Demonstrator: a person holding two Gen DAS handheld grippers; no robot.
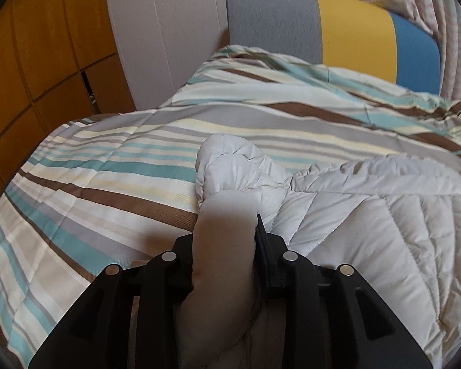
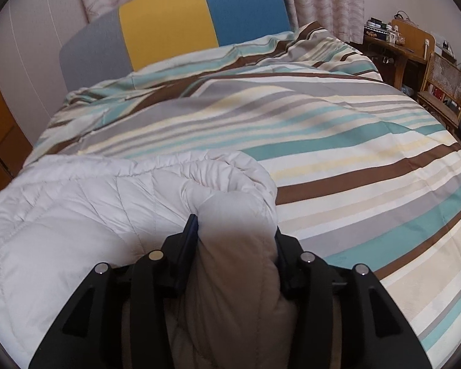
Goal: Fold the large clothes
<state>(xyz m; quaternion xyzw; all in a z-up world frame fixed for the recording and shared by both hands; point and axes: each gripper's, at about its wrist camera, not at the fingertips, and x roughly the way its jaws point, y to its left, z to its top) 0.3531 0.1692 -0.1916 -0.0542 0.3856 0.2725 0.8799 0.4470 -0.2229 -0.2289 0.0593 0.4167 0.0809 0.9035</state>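
Pale quilted jacket (image 1: 368,215) spread on the bed's striped duvet (image 1: 107,160), well short of the grey, yellow and blue headboard (image 1: 353,30). Left hand-held gripper (image 1: 226,230) clamped on a thick padded fold at the jacket's left edge. Right hand-held gripper (image 2: 235,230) likewise pinching a bunched roll at the jacket's (image 2: 76,203) right edge. Beyond the duvet (image 2: 353,160), a wooden chair (image 2: 445,92) beside a cluttered desk (image 2: 393,43).

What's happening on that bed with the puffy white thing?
A person is folding a quilted white jacket on a striped bedspread, using two hand-held grippers. The left gripper and the right gripper each have a bunched fold of it between their jaws, near opposite ends, and the jacket is lying on the bed.
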